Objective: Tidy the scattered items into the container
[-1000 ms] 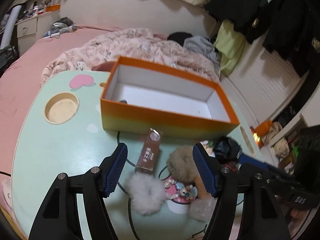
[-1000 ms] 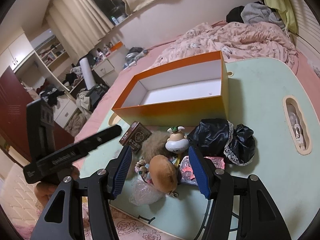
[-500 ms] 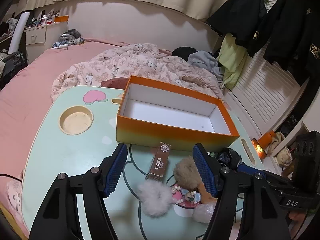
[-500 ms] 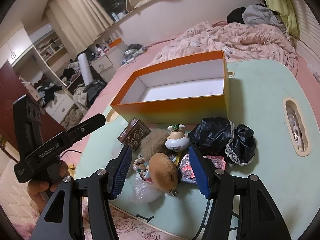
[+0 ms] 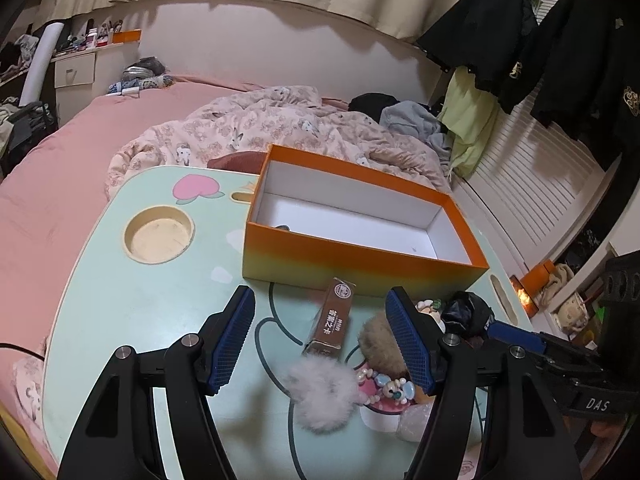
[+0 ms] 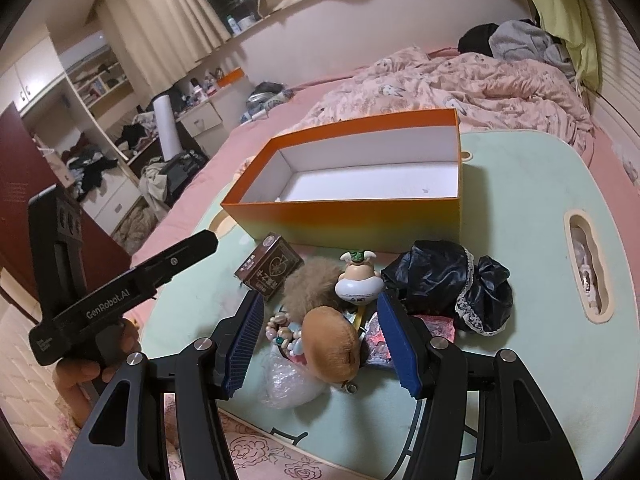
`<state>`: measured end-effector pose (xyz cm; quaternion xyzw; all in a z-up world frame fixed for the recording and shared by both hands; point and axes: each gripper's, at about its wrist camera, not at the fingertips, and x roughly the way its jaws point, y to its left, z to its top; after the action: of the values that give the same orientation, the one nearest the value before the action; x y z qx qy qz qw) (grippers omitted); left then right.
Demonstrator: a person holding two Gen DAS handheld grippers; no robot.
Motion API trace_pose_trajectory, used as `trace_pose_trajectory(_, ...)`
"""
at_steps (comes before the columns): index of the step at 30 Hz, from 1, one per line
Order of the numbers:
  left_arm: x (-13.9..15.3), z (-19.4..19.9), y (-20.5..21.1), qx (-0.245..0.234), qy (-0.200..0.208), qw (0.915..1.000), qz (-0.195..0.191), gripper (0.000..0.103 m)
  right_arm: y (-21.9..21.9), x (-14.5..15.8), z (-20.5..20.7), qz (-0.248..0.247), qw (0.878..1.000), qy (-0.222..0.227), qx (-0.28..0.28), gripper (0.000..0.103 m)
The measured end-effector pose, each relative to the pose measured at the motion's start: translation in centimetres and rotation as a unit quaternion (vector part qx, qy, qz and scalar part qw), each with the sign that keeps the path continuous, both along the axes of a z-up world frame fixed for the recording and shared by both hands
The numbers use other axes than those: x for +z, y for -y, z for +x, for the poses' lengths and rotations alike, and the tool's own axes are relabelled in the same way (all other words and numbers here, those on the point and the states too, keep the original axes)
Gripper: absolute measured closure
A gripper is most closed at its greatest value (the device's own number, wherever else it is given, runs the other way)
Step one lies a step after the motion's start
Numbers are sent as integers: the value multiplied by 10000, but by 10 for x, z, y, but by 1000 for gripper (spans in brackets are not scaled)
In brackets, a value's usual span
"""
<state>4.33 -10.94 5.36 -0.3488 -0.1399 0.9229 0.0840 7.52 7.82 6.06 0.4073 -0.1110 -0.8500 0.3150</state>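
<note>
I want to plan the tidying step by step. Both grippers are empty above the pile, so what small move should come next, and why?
Probably lower the right gripper onto the round brown plush toy. It lies on top of the pile, between the open jaws, so it can be lifted first. The orange cardboard box stands open just behind.
</note>
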Motion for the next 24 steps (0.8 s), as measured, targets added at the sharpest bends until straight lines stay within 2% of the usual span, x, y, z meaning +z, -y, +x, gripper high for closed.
trace_pose_trajectory(7,-3,2,3,64,-1,9999,-97,35,7,1,1,151,9999,11,81,44)
trace_pose_trajectory(14,-5,2,4,29,-1,10000,-87,35,15,15,-9,365,9992,-128,88,44)
trace_pose_trajectory(21,-4,5,9,83,-26,10000,-32,35,29,42,-39,657,9974,-212,188,44)
trace_pose_trajectory(24,-4,5,12,123,-49,9999,-42,35,35,51,-60,801,9965,-75,229,44)
